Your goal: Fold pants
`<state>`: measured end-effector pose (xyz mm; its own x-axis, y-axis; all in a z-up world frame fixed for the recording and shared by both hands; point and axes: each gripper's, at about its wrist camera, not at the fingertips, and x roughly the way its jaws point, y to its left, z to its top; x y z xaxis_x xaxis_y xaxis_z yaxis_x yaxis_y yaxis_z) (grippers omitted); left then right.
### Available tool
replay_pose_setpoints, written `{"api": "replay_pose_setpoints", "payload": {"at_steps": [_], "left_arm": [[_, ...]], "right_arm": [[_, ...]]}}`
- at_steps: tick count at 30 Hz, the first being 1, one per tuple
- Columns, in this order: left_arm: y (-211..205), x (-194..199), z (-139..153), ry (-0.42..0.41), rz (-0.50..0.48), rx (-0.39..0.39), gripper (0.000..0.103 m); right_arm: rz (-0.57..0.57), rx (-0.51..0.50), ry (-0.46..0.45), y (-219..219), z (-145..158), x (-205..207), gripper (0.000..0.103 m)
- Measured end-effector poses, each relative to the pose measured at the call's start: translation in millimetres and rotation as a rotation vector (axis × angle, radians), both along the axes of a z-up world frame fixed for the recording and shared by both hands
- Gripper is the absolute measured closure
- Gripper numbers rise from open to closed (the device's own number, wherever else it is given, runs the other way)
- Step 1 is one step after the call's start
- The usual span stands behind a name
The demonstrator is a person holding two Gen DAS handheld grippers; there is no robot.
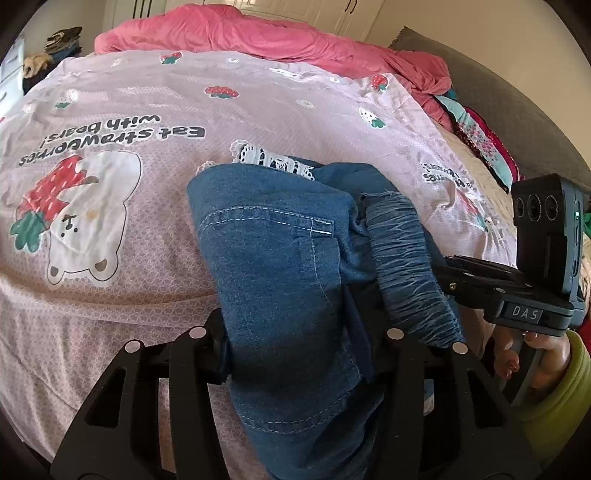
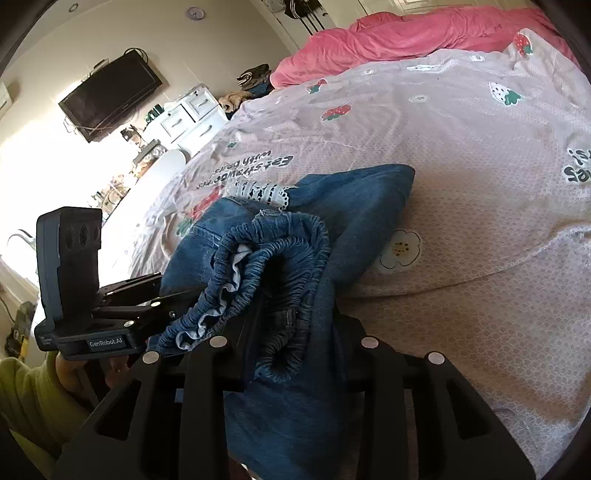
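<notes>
Bedroom, with a bed [image 1: 258,110] under a pale pink strawberry-print cover. Denim pants [image 1: 280,266] bunched at the bed's near edge, lace-trimmed hem [image 1: 266,158] toward the bed's middle, elastic waistband [image 2: 273,254] crumpled nearest the person.

Left gripper [image 1: 295,354] pinching a fold of denim by the pocket stitching; right gripper [image 2: 291,354] clamped on the gathered waistband (exact pad contact hidden under cloth in both views, so judged from how the fabric drapes).

Risks, as judgement:
- Uneven grips: several layers bunched together in each hold, likely to give a lopsided or twisted fold once spread.
- Slippery stretch waistband easing out of the right fingers under a pull.
- Lace hem dragging and rucking the cover.
- Grippers close together, apt to knock each other.

Around the bed: pink quilt [image 1: 258,33] heaped at its far end, colourful clothes [image 1: 476,136] along its right side, dresser [image 2: 188,110] and wall television [image 2: 110,96] beyond its left side. Nothing lying on the cover just beyond the pants.
</notes>
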<state>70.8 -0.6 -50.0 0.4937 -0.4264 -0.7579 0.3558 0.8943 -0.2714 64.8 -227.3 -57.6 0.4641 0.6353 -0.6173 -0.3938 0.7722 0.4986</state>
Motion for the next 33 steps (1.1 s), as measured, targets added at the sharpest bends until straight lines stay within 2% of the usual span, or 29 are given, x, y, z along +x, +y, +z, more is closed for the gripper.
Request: {"api": "replay_pose_setpoints", "payload": {"at_steps": [6,12,17,24,33], "left_arm": [[-1.5,-0.1,-0.1,0.0,-0.001,-0.006,0.062],[0.6,-3.8,23.7,-0.039,-0.013,-0.056,0.065],[-0.2,1.1,43.6,-0.085,-0.011,-0.07,0.065],[-0.8,19.4,57.7,-0.12,-0.002,-0.065,0.065],[-9.2,66.9,78.6,-0.181,0.015,-0.042,0.065]], "right_arm": [[-0.006,-0.003,0.017,3.0,-1.3,3.1,0.073],[0.031,0.028,-0.081,8.7,23.6,-5.2,0.075],[0.035,-0.004,-0.158,11.7,47.0,-5.4,0.075],[0.021,-0.019,-0.189,12.0,63.8,15.3,0.075],[-0.028,-0.053,-0.208,12.6,77.0,61.2,0.075]]}}
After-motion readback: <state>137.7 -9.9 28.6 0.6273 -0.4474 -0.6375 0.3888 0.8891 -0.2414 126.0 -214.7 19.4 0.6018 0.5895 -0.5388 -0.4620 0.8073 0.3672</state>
